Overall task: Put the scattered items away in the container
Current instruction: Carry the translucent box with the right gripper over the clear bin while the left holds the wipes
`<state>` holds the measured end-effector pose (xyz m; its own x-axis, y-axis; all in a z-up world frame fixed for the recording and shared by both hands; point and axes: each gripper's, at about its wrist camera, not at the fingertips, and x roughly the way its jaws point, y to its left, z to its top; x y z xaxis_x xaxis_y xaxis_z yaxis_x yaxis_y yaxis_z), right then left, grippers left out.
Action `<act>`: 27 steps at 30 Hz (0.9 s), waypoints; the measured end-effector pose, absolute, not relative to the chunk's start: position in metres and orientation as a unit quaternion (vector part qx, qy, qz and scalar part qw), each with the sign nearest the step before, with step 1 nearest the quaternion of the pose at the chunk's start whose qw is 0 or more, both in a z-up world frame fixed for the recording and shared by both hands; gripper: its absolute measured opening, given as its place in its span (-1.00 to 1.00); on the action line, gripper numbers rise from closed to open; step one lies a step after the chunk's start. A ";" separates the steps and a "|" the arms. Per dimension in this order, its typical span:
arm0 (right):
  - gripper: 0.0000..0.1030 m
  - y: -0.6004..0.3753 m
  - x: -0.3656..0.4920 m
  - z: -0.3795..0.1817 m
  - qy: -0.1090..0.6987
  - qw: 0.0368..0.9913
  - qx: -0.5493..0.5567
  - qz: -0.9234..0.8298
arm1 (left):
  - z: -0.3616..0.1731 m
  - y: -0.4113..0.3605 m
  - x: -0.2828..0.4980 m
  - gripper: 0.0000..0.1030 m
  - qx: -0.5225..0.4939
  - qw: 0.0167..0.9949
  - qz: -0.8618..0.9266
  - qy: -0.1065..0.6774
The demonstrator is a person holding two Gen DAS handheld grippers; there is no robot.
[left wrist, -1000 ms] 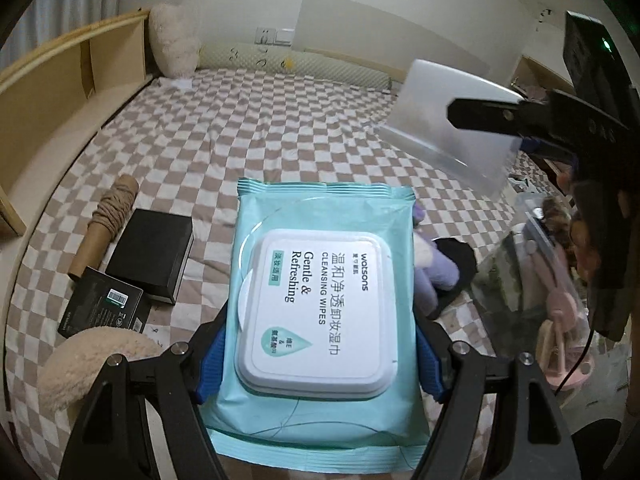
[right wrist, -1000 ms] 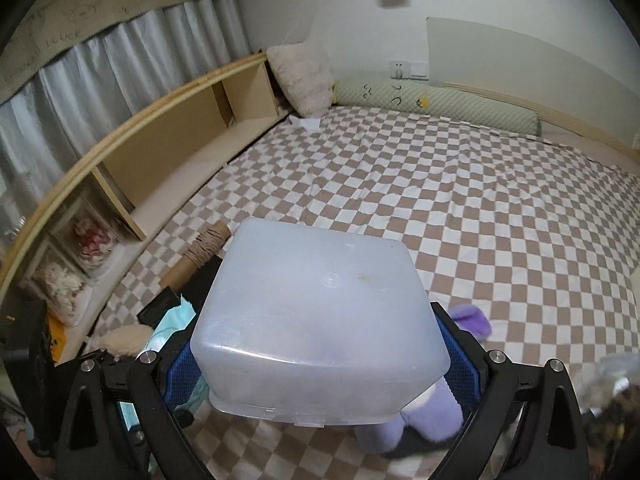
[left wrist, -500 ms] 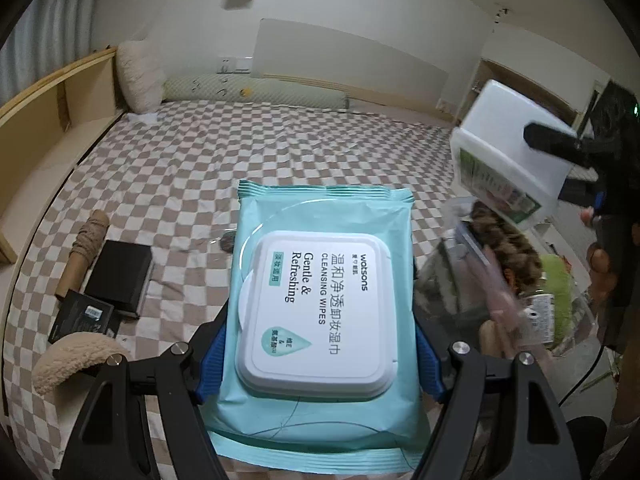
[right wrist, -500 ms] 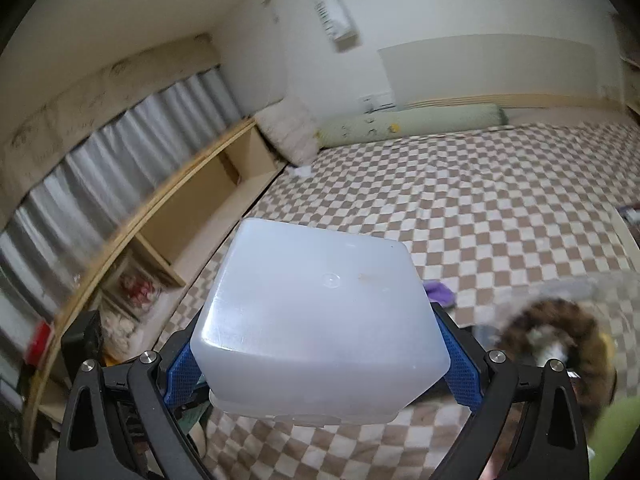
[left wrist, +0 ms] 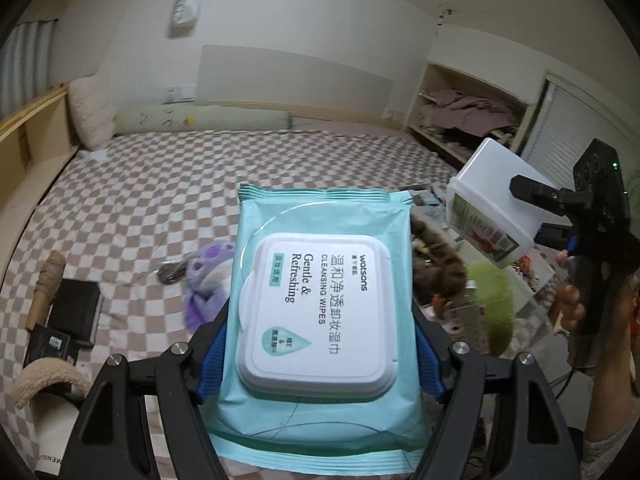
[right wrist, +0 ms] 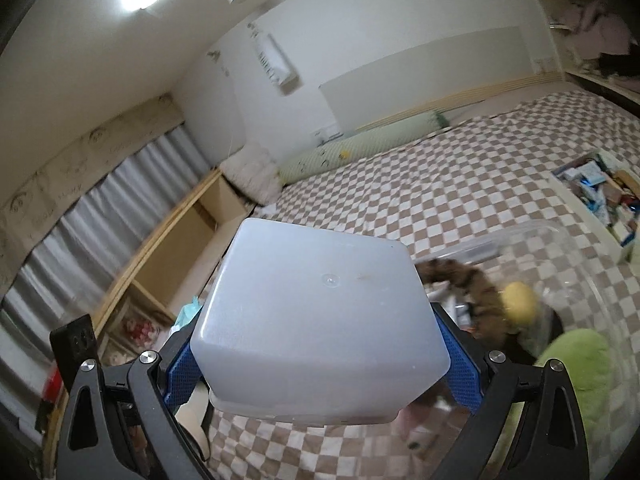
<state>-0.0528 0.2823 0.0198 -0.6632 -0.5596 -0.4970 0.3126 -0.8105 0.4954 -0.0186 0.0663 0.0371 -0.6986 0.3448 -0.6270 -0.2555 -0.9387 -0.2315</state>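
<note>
My left gripper point(left wrist: 320, 356) is shut on a teal pack of cleansing wipes point(left wrist: 320, 312) with a white lid, held above the checkered bed. My right gripper point(right wrist: 316, 356) is shut on a white translucent plastic box point(right wrist: 316, 336); the box also shows at the right of the left wrist view point(left wrist: 490, 204), held in the air. A clear plastic container point(right wrist: 592, 280) sits at the right on the bed, holding a brown furry item point(right wrist: 476, 284) and a green plush point(right wrist: 576, 360). In the left wrist view the container's contents point(left wrist: 448, 280) lie just right of the wipes.
A purple plush point(left wrist: 208, 280), a black box point(left wrist: 78, 312), a black packet point(left wrist: 50, 346), a twine roll point(left wrist: 46, 284) and a fluffy beige slipper point(left wrist: 48, 384) lie on the bed at the left. A wooden shelf point(right wrist: 180, 248) runs along the bed. An open tray of small items point(right wrist: 600, 196) is far right.
Both grippers have swung right and tilted up, each still holding its item. The container has come closer under the white box, and the purple plush is now left of the wipes.
</note>
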 end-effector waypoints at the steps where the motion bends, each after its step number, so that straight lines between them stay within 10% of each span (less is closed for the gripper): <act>1: 0.92 0.290 -0.052 0.022 -0.193 0.239 0.324 -0.895 | 0.040 0.071 -0.018 0.48 -0.349 0.166 0.920 -0.060; 27: 0.92 0.401 -0.131 -0.044 -0.341 0.076 0.323 -0.880 | 0.021 0.138 -0.028 0.48 -0.337 0.278 0.898 -0.052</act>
<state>-0.1306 0.4008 -0.0444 -0.7799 -0.3544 -0.5160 -0.0855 -0.7563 0.6486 -0.0279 0.1384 0.0207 -0.6189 0.5339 -0.5762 -0.4640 -0.8403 -0.2802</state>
